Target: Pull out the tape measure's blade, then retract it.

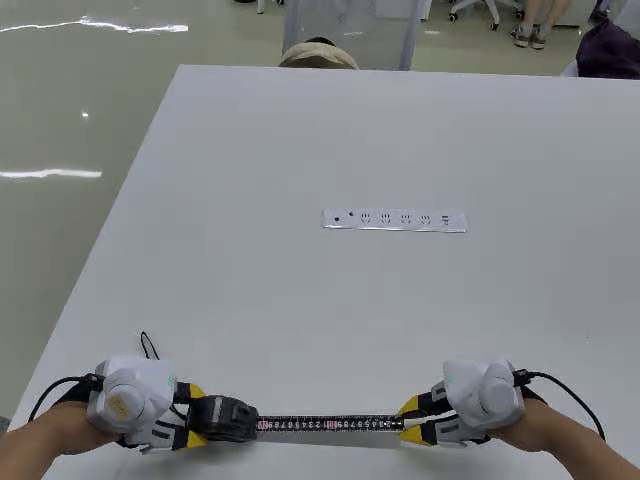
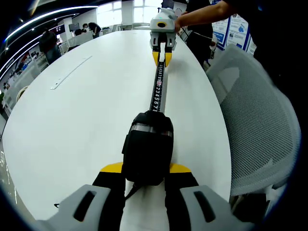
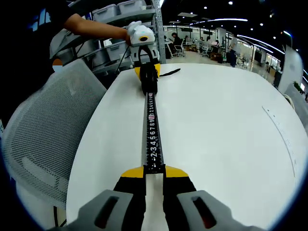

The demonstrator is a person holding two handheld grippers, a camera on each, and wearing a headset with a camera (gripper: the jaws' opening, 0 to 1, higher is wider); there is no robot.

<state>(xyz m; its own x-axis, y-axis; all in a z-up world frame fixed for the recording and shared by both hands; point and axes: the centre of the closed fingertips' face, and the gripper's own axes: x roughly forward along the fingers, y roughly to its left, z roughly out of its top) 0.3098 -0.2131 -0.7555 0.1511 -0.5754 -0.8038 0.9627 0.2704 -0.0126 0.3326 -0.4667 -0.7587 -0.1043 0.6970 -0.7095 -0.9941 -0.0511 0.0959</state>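
Nearest of all, at the table's near edge, the left gripper [image 1: 197, 416] sat in the person's hand, its fingers [image 2: 111, 169] pinching the tape measure's black case [image 1: 224, 417] from both sides. The white table [image 1: 400, 140] was by far the biggest thing there, stretching away toward twelve o'clock. A grey mesh chair [image 2: 255, 120] stood just beside its near edge. Storage bins [image 3: 118, 8] sat on a shelf off toward nine o'clock; what they held I couldn't make out. A white power strip [image 1: 394, 219] lay flat on the table at twelve o'clock from the tape, well apart from it. The right gripper [image 1: 410, 421] had its fingers pressed together on the free end of the blade [image 1: 330, 423]. That blade was out, lying along the table with its long axis from nine to three o'clock: case at nine, tip at three. From the right fingers the case lay dead at nine o'clock, straight down the blade. To my eye the pull looked done or nearly so. The retract would turn on the right gripper travelling toward nine o'clock along that same line while the left held the case put.
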